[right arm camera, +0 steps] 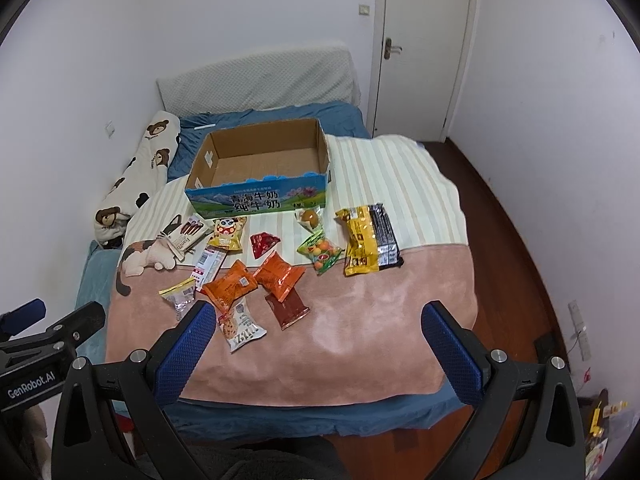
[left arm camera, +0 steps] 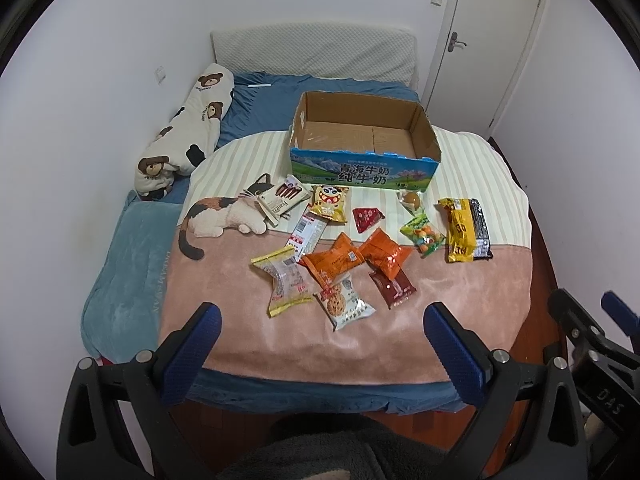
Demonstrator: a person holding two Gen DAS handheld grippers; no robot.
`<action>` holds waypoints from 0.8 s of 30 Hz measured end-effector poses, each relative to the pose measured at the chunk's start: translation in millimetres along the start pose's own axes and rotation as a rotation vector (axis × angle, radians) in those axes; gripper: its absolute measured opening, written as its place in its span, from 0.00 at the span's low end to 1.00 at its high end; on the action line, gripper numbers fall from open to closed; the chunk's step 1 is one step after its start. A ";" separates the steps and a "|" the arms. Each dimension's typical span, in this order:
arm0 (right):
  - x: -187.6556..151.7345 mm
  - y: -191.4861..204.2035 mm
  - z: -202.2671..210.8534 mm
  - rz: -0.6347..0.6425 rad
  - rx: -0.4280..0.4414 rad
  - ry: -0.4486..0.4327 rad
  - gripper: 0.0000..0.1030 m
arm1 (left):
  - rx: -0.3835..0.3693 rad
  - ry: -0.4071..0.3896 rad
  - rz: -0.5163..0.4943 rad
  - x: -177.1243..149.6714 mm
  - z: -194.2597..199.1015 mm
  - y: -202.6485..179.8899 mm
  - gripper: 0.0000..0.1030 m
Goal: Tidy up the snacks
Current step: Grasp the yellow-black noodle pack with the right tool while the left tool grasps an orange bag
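— So, where are the snacks?

— All over the blanket (left arm camera: 224, 320) on the bed, not in the box (left arm camera: 362, 160) yet. The box sits at 12 o'clock, top open and nothing inside — I think so the packs can drop right in.

— And the hands?

— The left gripper (left arm camera: 322, 330) and the right gripper (right arm camera: 320, 330) both hang at 6 o'clock, fingers (right arm camera: 188, 344) spread wide, holding nothing.

— What is closest?

— The cookie pack (left arm camera: 346, 306), just past the left gripper. The yellow pack (right arm camera: 362, 242) lies at 1 o'clock for the right one.

— Any room?

— Lots of bare pink blanket at 3 o'clock. The bed edge is near the grippers, so packs could slip off.
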State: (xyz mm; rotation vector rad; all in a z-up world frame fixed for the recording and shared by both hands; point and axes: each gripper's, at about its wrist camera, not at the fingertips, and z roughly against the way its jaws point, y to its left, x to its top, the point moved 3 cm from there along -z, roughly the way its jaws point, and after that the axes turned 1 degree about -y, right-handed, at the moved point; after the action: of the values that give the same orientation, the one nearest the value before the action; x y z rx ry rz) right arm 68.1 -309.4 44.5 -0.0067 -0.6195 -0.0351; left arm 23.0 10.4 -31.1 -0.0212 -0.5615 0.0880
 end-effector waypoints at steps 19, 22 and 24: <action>64.5 -82.5 -247.5 -0.184 -0.029 0.315 1.00 | -0.183 0.466 0.296 41.7 -247.0 -34.4 1.00; 73.9 -91.2 -294.4 -0.167 -0.011 0.381 1.00 | -0.172 0.542 0.331 34.5 -282.4 -49.8 1.00; 80.2 -97.0 -333.2 -0.145 -0.008 0.433 1.00 | -0.174 0.608 0.369 27.6 -306.9 -59.4 0.98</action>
State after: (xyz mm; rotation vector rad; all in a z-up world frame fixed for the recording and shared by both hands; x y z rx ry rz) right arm 323.3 -414.4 -180.6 0.0369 -0.1862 -0.1748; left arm 214.3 -45.1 -273.5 -0.3117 0.0505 0.3776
